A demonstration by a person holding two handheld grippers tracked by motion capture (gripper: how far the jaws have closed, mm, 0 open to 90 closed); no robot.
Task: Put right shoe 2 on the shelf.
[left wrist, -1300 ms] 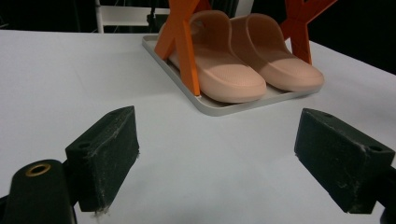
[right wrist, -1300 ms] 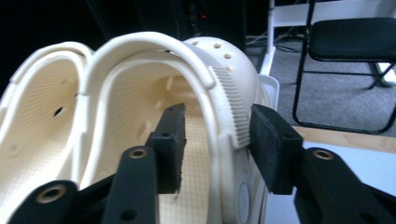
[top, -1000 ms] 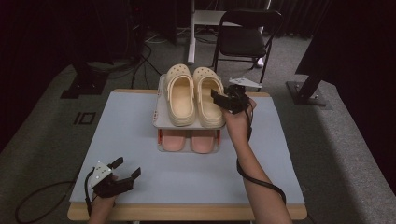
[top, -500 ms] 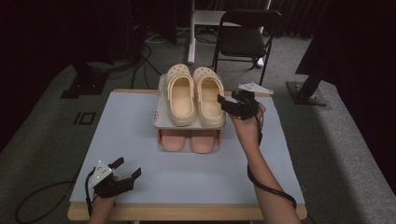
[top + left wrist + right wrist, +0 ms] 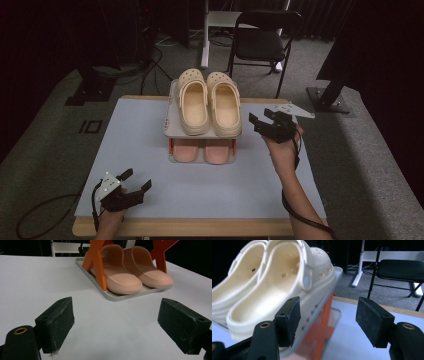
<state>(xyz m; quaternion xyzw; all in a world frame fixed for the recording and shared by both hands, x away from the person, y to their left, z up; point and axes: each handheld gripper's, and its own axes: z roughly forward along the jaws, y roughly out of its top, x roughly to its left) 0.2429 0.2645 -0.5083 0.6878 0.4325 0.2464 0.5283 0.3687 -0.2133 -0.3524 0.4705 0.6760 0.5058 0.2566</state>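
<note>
A two-shelf rack (image 5: 172,127) stands at the middle back of the pale blue table (image 5: 140,140). A pair of cream clogs (image 5: 209,102) lies on its top shelf and pink slippers (image 5: 202,150) on the bottom tray. My right gripper (image 5: 261,118) hovers just right of the rack at top-shelf height. Its jaws have just been opening and stand open with nothing between them. In the right gripper view (image 5: 328,320) the nearer clog (image 5: 277,290) sits left of the jaws. My left gripper (image 5: 137,178) rests open at the front left, pointing at the slippers (image 5: 130,275).
Orange cross supports (image 5: 96,262) hold the top shelf above the grey tray (image 5: 117,296). A black folding chair (image 5: 265,40) and a white desk leg (image 5: 205,35) stand behind the table. A dark stand base (image 5: 327,100) sits on the floor at right.
My right gripper has drawn away from the right clog, moving right and toward the person, and its jaws stand wider. The left gripper has not moved.
</note>
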